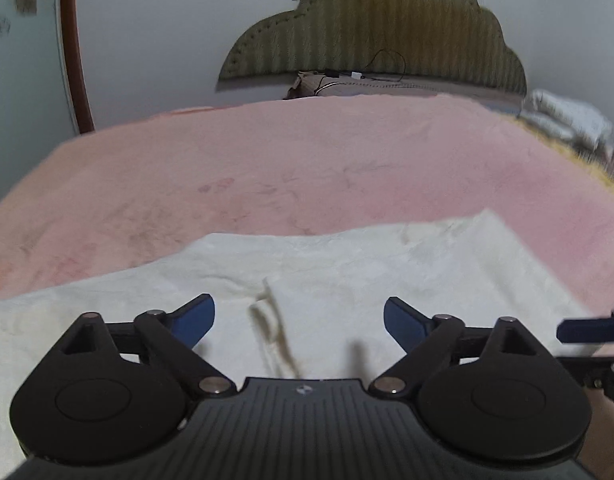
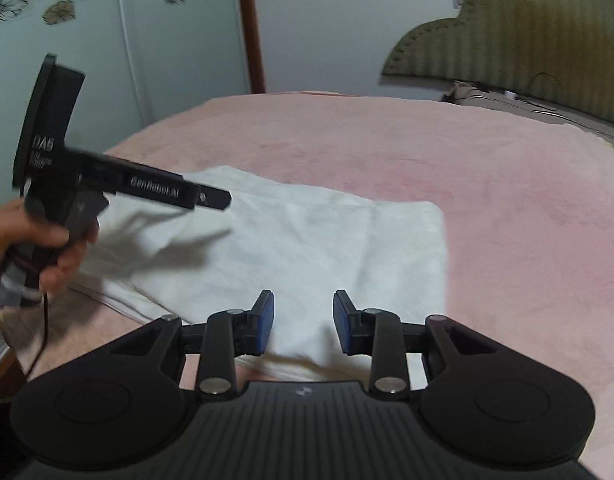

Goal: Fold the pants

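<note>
White pants (image 1: 347, 264) lie folded into a flat rectangle on the pink blanket (image 1: 307, 160). My left gripper (image 1: 299, 316) hovers low over their near part, jaws spread wide, nothing between the blue pads. A seam fold of the cloth runs under the gap. In the right wrist view the pants (image 2: 307, 240) stretch from centre to left. My right gripper (image 2: 303, 316) stands over their near edge with a moderate gap between its pads, gripping nothing. The left gripper (image 2: 223, 200) shows side-on at the left, held by a hand (image 2: 47, 240) above the pants' left end.
The pink blanket (image 2: 467, 180) covers the whole bed. An olive padded headboard (image 1: 387, 28) with cables at its foot stands at the far end. A white bundle (image 1: 567, 116) lies at the bed's far right. A flowered wardrobe door (image 2: 107, 40) stands left.
</note>
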Demonstrator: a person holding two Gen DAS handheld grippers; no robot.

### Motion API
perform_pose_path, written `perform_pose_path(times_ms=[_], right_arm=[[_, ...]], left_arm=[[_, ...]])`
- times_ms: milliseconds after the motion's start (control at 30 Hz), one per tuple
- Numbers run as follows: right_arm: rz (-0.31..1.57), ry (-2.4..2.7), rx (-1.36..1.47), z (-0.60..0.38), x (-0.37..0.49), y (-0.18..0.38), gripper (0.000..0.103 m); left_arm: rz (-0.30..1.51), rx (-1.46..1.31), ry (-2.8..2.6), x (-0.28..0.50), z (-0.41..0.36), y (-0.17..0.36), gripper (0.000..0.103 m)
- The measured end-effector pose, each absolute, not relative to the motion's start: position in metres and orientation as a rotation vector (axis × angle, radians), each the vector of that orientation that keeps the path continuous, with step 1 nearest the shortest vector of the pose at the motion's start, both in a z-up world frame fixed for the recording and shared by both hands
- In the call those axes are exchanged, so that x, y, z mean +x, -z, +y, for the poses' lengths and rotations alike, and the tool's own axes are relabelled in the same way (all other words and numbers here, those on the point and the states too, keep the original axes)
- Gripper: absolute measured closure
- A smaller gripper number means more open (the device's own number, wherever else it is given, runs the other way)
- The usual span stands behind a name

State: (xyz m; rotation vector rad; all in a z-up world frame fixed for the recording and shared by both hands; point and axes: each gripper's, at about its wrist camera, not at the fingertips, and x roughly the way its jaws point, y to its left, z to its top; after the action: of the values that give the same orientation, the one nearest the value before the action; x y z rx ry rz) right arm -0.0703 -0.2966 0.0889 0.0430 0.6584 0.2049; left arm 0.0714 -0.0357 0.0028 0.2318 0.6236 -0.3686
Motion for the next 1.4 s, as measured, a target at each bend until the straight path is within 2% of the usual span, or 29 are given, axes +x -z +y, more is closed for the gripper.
perform_pose_path(times_ms=[100,200,333,533,767,900,1100,1267,1400], right_arm=[[0.751,-0.223,0.019,-0.283,-0.047,-0.063,0.072],[0.742,-0.182,0.001,-0.274,-0.049,-0.067,0.071],[0.638,-0.252,0.008,-0.25,-0.052,-0.095,0.071],[0.727,-0.321,-0.106,-0.2,-0.021,-0.059,0.071],[0.655,-0.301,-0.061,-0.196,-0.026,-0.088,0.07],[0.724,-0.272,-0.157,-0.183,-0.016,-0.071,0.07],[0.712,-0.209,-0.243,-0.178,-0.021,-0.072,0.054],[0.626,-0.218,-0.199,-0.178,-0.028,-0.09,0.054],[0.661,-0.191,-0.293,-0.169,-0.018,-0.082,0.054]], left_arm=[[0.654,0.356,0.3,0.07,-0.04,0.014,0.015],[0.634,0.264,0.269,0.067,-0.014,0.006,0.012],[0.644,0.168,0.175,0.07,0.018,-0.001,0.008],[0.707,0.274,0.047,0.067,0.036,0.014,0.006],[0.702,0.216,0.043,0.061,0.051,0.015,0.003],[0.708,0.183,0.047,0.056,0.051,0.018,0.002],[0.703,0.165,0.055,0.052,0.056,0.02,0.0],[0.703,0.153,0.056,0.05,0.058,0.02,0.0],[0.7,0.157,0.059,0.05,0.059,0.021,0.0]])
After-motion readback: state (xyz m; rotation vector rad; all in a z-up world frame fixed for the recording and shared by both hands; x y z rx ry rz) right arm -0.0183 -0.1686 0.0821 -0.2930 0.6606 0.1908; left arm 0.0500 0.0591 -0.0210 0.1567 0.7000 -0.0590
